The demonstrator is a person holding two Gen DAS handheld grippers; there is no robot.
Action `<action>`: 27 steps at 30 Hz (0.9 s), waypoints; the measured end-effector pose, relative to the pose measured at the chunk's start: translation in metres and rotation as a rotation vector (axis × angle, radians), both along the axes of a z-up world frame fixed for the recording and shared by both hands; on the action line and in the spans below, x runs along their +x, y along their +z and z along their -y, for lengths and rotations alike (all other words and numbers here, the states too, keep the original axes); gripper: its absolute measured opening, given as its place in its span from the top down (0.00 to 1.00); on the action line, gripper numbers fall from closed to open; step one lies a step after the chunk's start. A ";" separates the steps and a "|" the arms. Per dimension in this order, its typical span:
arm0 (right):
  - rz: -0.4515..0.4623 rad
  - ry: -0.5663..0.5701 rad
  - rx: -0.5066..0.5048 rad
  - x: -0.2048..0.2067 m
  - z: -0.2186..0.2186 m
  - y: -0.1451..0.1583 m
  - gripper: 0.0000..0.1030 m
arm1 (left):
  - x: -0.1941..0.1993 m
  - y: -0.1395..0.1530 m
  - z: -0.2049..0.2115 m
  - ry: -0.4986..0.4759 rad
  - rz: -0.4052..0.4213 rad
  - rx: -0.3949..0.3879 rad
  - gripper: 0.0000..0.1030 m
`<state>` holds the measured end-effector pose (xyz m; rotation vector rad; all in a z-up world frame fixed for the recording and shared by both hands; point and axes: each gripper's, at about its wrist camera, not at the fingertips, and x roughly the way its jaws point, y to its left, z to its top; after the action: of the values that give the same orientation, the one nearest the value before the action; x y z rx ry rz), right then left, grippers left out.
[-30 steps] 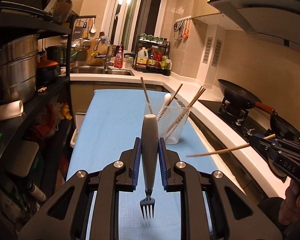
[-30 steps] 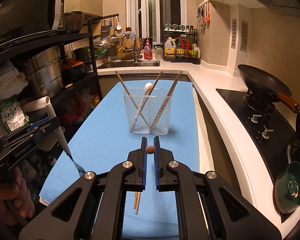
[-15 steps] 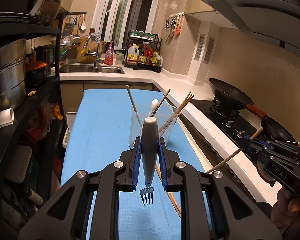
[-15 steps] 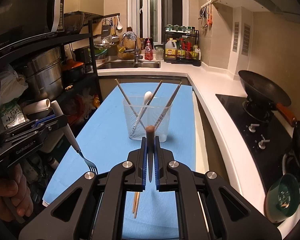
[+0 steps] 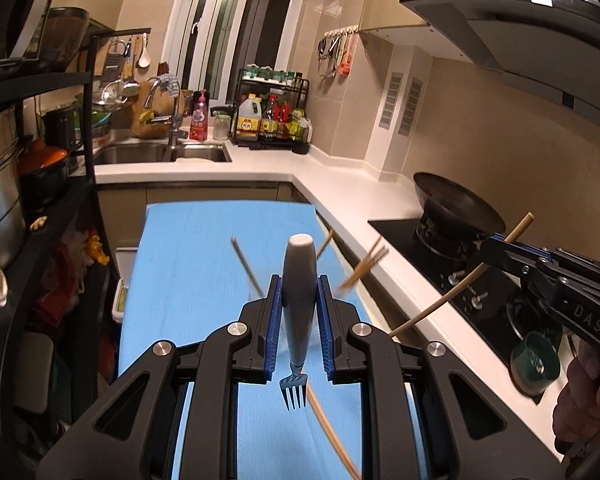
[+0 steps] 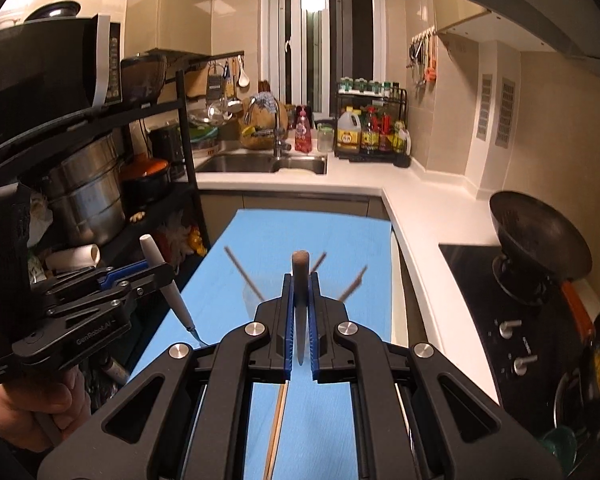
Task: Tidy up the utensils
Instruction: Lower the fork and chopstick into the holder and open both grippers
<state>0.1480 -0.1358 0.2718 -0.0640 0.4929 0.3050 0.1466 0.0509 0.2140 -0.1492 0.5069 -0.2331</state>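
Note:
My left gripper (image 5: 299, 292) is shut on a fork (image 5: 299, 292) with a white handle, tines (image 5: 294, 391) pointing down and toward the camera. My right gripper (image 6: 300, 286) is shut on a wooden chopstick (image 6: 300, 276), held nearly upright. In the left wrist view that chopstick (image 5: 460, 288) slants out of the right gripper (image 5: 496, 246). The clear cup (image 6: 256, 300) with several chopsticks (image 6: 242, 272) stands on the blue mat (image 6: 260, 240), mostly hidden behind the fingers. More chopsticks (image 6: 275, 432) lie on the mat below my right gripper.
A black shelf with steel pots (image 6: 88, 200) stands at the left. A white counter (image 6: 416, 240) and a stove with a black wok (image 6: 540, 248) run along the right. A green bowl (image 5: 534, 364) sits by the stove. The sink (image 6: 260, 164) is at the back.
Both grippers have tilted up and moved nearer the cup, which now sits behind the fingers. The right gripper's chopstick has swung from lying flat to nearly upright.

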 end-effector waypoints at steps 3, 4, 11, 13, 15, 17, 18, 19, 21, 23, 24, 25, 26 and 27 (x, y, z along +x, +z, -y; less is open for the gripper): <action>0.030 0.007 0.017 0.017 -0.003 0.014 0.94 | 0.020 0.018 -0.001 -0.002 0.043 -0.012 0.83; 0.042 0.012 0.025 0.023 -0.004 0.018 0.94 | 0.028 0.025 -0.001 -0.001 0.060 -0.021 0.83; 0.065 -0.003 0.003 0.067 -0.013 0.012 0.94 | 0.085 0.032 0.004 0.026 0.094 -0.039 0.83; 0.044 -0.009 -0.011 0.082 -0.014 0.000 0.94 | 0.104 0.021 0.007 0.022 0.064 -0.034 0.83; 0.017 -0.012 -0.014 0.093 -0.014 -0.014 0.94 | 0.118 0.005 0.012 0.008 0.023 -0.030 0.83; -0.013 -0.012 -0.015 0.104 -0.015 -0.029 0.94 | 0.127 -0.013 0.019 -0.003 -0.018 -0.018 0.83; -0.025 -0.013 -0.017 0.108 -0.015 -0.035 0.94 | 0.130 -0.021 0.020 -0.008 -0.034 -0.010 0.83; -0.037 -0.014 -0.017 0.113 -0.015 -0.041 0.94 | 0.135 -0.032 0.025 -0.016 -0.058 -0.002 0.83; -0.065 -0.013 -0.020 0.119 -0.017 -0.053 0.94 | 0.140 -0.046 0.028 -0.032 -0.092 0.006 0.83; -0.081 -0.014 -0.023 0.123 -0.018 -0.061 0.94 | 0.143 -0.060 0.032 -0.040 -0.124 0.024 0.83; -0.091 -0.017 -0.025 0.125 -0.018 -0.066 0.94 | 0.144 -0.065 0.032 -0.042 -0.135 0.030 0.83; -0.101 -0.018 -0.025 0.126 -0.018 -0.069 0.93 | 0.145 -0.070 0.033 -0.046 -0.149 0.032 0.83; -0.113 -0.019 -0.027 0.127 -0.018 -0.073 0.86 | 0.145 -0.073 0.033 -0.050 -0.162 0.035 0.83; -0.126 -0.020 -0.035 0.127 -0.018 -0.076 0.79 | 0.145 -0.075 0.033 -0.053 -0.172 0.039 0.81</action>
<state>0.2752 -0.1178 0.1956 -0.0738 0.6231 0.2815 0.2921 0.0174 0.1386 -0.1182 0.6861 -0.2629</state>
